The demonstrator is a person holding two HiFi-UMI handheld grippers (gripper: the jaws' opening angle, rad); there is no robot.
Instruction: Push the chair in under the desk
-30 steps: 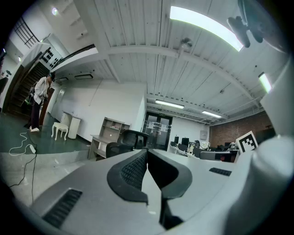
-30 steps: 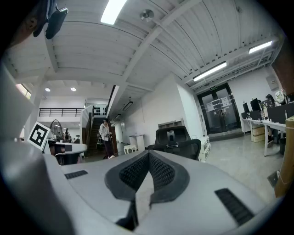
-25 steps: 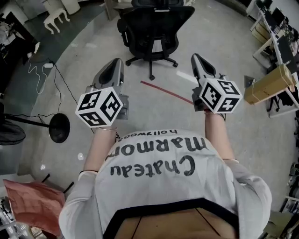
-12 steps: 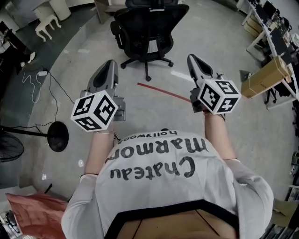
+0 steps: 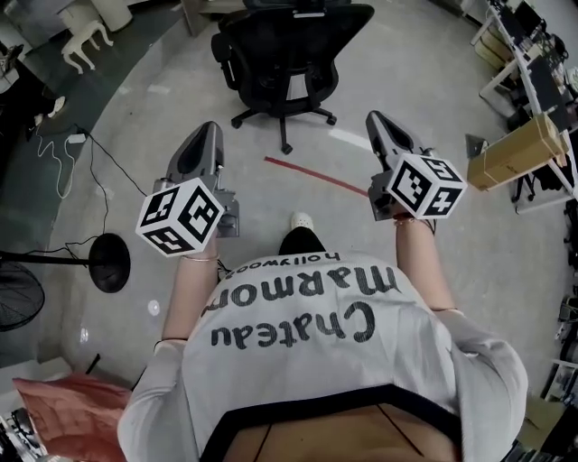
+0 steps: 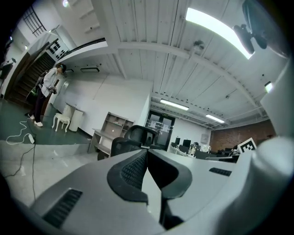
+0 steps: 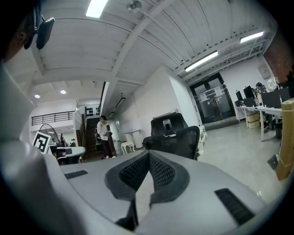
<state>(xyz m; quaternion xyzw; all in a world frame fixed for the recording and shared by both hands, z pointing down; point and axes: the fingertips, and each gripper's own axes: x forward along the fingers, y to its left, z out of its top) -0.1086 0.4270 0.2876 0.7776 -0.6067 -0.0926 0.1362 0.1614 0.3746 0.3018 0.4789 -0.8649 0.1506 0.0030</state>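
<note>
A black mesh office chair (image 5: 282, 56) on a wheeled star base stands on the grey floor ahead of me, its back toward me. The left gripper view shows the chair (image 6: 133, 137) beyond the jaws, and in the right gripper view the chair (image 7: 177, 135) stands just past the jaws. My left gripper (image 5: 206, 137) is shut and empty, held level at the chair's near left. My right gripper (image 5: 377, 123) is also shut and empty, at the chair's near right. Neither touches the chair. A wooden desk (image 5: 194, 11) shows behind the chair at the top edge.
A red strip (image 5: 316, 177) lies on the floor between me and the chair. A round black stand base (image 5: 108, 262) and cables (image 5: 86, 149) lie at left. A cardboard box (image 5: 519, 153) and desks stand at right. A person (image 7: 103, 135) stands far off by stairs.
I have stepped forward: the chair has slid toward the top of the head view and one shoe now shows below the grippers. Both grippers stay shut.
</note>
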